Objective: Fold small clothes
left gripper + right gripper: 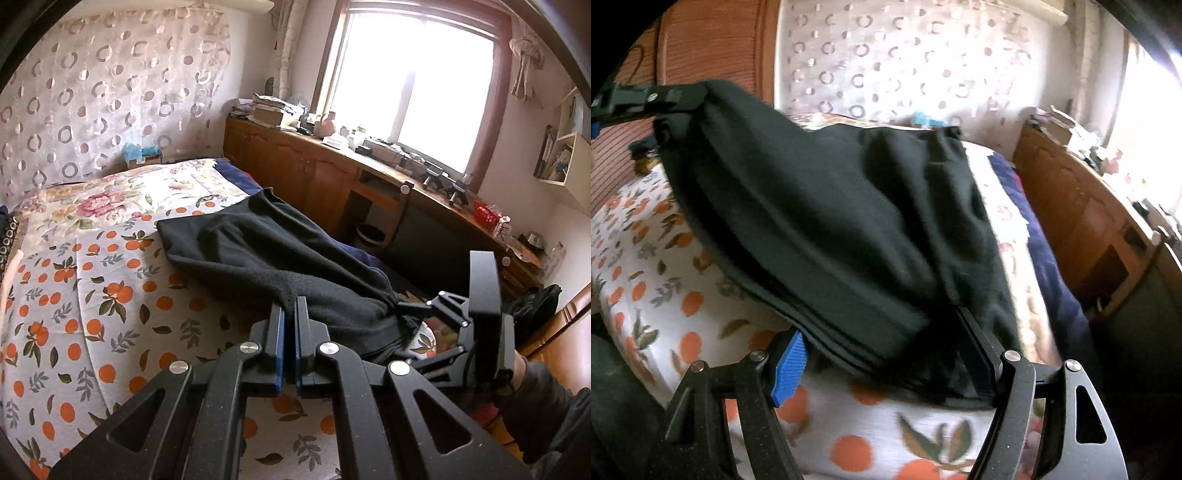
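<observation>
A black fleece garment (280,254) lies lengthwise along the right side of the bed (92,295), on an orange-print quilt. My left gripper (289,306) is nearly shut at the garment's near edge; whether it pinches cloth is unclear. In the right wrist view, the left gripper (698,98) touches the garment's lifted far corner. My right gripper (400,308) grips the bunched near end. In its own view, its jaws stand wide apart with the thick folded cloth (831,221) between them, and its blue pad (788,369) shows at the left.
A wooden cabinet (306,166) with a cluttered top runs along the wall under the window to the right of the bed. A patterned curtain (103,92) hangs behind the bed. A dark blue sheet edge (1034,236) runs along the bed's right side.
</observation>
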Demonstrator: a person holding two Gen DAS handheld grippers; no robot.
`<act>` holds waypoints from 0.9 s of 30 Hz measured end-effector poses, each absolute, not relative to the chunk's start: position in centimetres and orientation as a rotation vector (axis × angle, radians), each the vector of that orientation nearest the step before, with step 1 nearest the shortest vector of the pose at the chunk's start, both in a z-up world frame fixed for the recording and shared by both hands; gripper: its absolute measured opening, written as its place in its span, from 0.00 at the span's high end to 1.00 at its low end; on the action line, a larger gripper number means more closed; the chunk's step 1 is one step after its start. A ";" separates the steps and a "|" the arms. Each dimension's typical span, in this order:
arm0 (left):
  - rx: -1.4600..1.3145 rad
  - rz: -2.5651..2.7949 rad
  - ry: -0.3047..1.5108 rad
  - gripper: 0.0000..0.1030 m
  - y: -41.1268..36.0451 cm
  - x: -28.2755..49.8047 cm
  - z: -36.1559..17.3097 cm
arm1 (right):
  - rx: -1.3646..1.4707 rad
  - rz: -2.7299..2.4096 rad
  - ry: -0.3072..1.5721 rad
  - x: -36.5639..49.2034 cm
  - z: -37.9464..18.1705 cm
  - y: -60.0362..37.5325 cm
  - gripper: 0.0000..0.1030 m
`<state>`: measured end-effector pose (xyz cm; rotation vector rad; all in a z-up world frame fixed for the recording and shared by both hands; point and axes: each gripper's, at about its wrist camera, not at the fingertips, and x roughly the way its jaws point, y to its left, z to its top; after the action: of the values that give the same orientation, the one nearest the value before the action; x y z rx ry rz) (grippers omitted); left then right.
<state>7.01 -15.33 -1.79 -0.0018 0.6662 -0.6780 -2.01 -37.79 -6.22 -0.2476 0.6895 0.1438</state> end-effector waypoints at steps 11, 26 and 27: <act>-0.011 -0.667 0.672 0.95 -14.9 7.0 -2.0 | -0.225 0.109 0.664 -0.9 -6.5 -39.1 0.75; -0.029 -0.603 0.661 0.95 -13.5 14.3 -0.3 | -0.282 0.144 0.412 6.0 1.5 -37.5 0.91; -0.027 -0.591 0.661 0.95 -13.4 15.3 -0.1 | -0.287 0.149 0.409 7.0 1.9 -37.3 0.91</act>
<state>15.33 -13.44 -0.09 -0.0268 0.6612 -0.5912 6.99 -37.29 1.85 -0.2871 0.4088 0.1493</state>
